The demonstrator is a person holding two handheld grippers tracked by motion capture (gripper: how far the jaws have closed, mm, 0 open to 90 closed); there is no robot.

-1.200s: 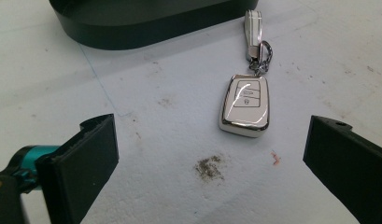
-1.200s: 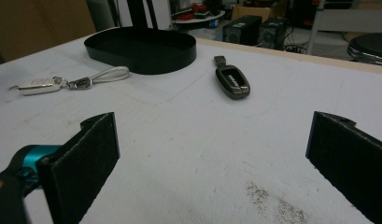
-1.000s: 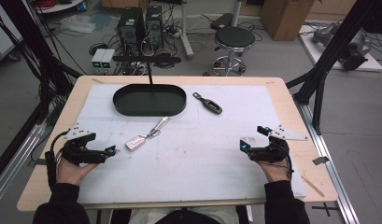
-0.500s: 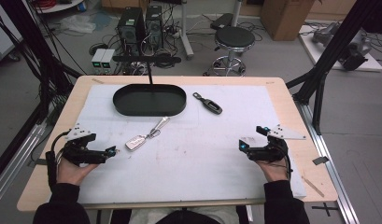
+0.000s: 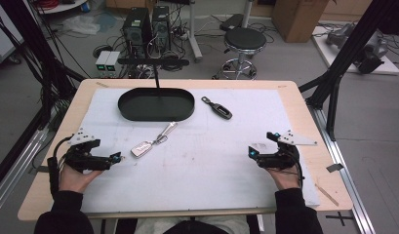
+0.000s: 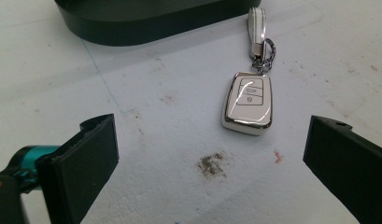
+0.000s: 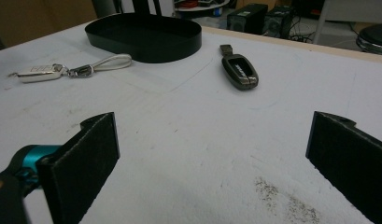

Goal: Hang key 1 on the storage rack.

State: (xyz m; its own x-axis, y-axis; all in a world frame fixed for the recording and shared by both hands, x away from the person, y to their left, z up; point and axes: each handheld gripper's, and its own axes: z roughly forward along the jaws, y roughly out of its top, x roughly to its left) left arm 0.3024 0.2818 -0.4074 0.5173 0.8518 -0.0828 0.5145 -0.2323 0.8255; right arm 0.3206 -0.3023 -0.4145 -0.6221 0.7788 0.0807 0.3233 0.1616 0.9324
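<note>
We see the table (image 5: 304,122) spread with a white mat (image 5: 236,146) that covers most of its top; on the far part of the mat sits a black oval tray (image 5: 156,115), the largest thing there, with its near wall showing at the top of the left gripper view (image 6: 146,28) and its whole oval in the right gripper view (image 7: 143,35). Our left gripper (image 5: 116,158) rests at the near left of the mat in the person's hand; its jaws stand wide apart and hold nothing, with bare mat between them. Our right gripper (image 5: 251,152) rests at the near right, well apart from the left one; its jaws are likewise spread wide and empty.

The dark key fob (image 5: 217,107) lies flat on the mat just right of the tray, apart from it; in the right gripper view (image 7: 239,70) it lies ahead of the jaws and well away from them. The white key fob (image 5: 141,148) lies flat, near the left gripper and ahead of its jaws without touching them (image 6: 248,105); its two buttons face up; a metal clasp (image 6: 264,53) joins it to a pale strap (image 5: 168,130) that runs toward the tray and ends just short of its wall.
</note>
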